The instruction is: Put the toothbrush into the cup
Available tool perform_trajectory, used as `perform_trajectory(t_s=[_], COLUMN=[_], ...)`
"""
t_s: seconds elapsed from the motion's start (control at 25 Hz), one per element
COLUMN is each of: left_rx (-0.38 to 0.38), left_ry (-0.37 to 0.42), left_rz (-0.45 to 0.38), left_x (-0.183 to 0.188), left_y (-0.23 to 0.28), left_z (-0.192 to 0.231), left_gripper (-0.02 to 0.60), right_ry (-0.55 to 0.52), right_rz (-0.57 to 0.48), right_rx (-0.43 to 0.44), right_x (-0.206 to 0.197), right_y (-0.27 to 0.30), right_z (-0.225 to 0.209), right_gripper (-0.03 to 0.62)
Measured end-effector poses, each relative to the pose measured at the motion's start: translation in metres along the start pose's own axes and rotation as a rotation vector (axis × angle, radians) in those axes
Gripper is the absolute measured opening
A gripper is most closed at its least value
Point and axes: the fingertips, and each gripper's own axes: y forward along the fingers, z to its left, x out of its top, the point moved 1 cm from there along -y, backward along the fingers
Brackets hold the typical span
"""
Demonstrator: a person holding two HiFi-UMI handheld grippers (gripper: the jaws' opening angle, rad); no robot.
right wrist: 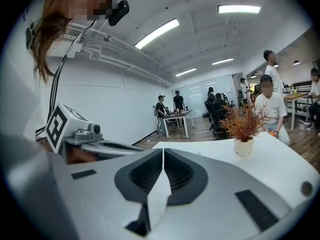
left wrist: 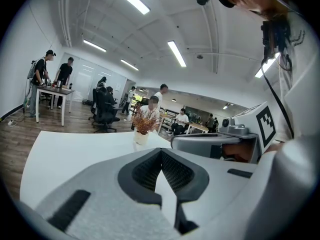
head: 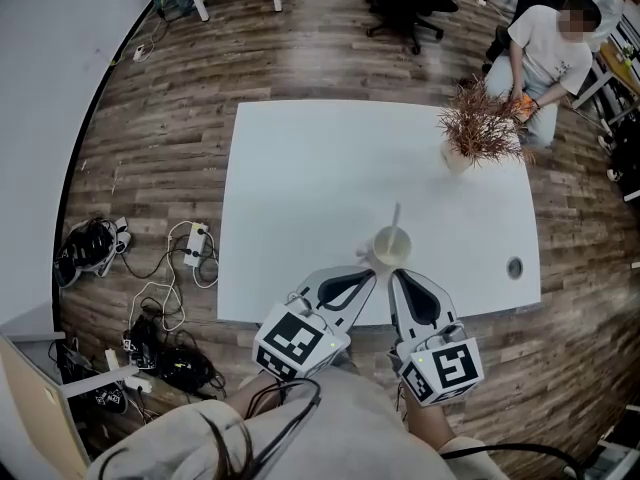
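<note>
A cream cup (head: 392,246) stands near the front edge of the white table (head: 300,188). A pale toothbrush (head: 395,218) sticks up out of it, leaning towards the back. My left gripper (head: 368,272) is shut and empty, its tip just left of the cup's base. My right gripper (head: 394,276) is also shut and empty, just in front of the cup. In the left gripper view the jaws (left wrist: 161,151) meet with nothing between them. The right gripper view shows the same (right wrist: 163,150). Neither gripper view shows the cup.
A dried reddish plant in a white pot (head: 472,130) stands at the table's back right. A person (head: 545,53) crouches beyond that corner. A round hole (head: 514,267) sits at the table's front right. Cables and a power strip (head: 192,248) lie on the floor to the left.
</note>
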Motion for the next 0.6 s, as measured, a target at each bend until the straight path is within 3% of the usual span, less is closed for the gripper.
perform_trajectory(t_s=[0.6], left_rx=[-0.010], left_ry=[0.001], left_rz=[0.001], left_x=[-0.002], left_y=[-0.002], left_z=[-0.002], left_gripper=[0.005], right_ry=[-0.023], right_rz=[0.026], right_rx=[0.004], right_x=[-0.014], right_y=[-0.007], right_z=[0.011], right_gripper=[0.018])
